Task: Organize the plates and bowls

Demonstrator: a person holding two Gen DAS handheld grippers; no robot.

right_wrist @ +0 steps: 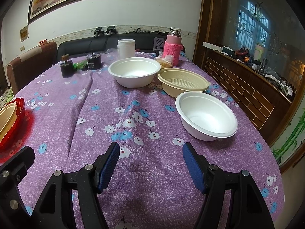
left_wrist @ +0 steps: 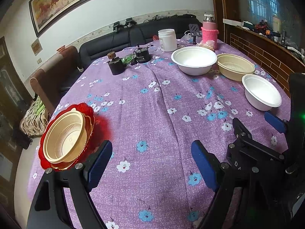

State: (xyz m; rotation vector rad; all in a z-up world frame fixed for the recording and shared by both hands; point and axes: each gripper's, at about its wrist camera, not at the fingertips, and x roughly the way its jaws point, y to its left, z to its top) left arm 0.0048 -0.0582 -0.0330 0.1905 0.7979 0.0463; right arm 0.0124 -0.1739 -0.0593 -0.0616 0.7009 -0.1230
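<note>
A beige bowl (left_wrist: 64,139) sits inside a red plate (left_wrist: 83,110) at the table's left edge; both also show in the right wrist view, the bowl (right_wrist: 6,118) and plate (right_wrist: 19,105). A large white bowl (left_wrist: 193,60) (right_wrist: 134,71), a beige ribbed bowl (left_wrist: 235,66) (right_wrist: 183,82) and a smaller white bowl (left_wrist: 262,92) (right_wrist: 206,115) stand on the right side. My left gripper (left_wrist: 151,147) is open and empty over the cloth, just right of the red plate. My right gripper (right_wrist: 150,148) is open and empty, left of the smaller white bowl; it also shows in the left wrist view (left_wrist: 255,122).
A purple flowered cloth (left_wrist: 152,105) covers the table. At the far end stand a white jar (left_wrist: 167,39), a pink-sleeved flask (left_wrist: 208,32), a dark canister (left_wrist: 142,54) and a small dark pot (left_wrist: 115,64). Sofas and a wooden ledge surround the table.
</note>
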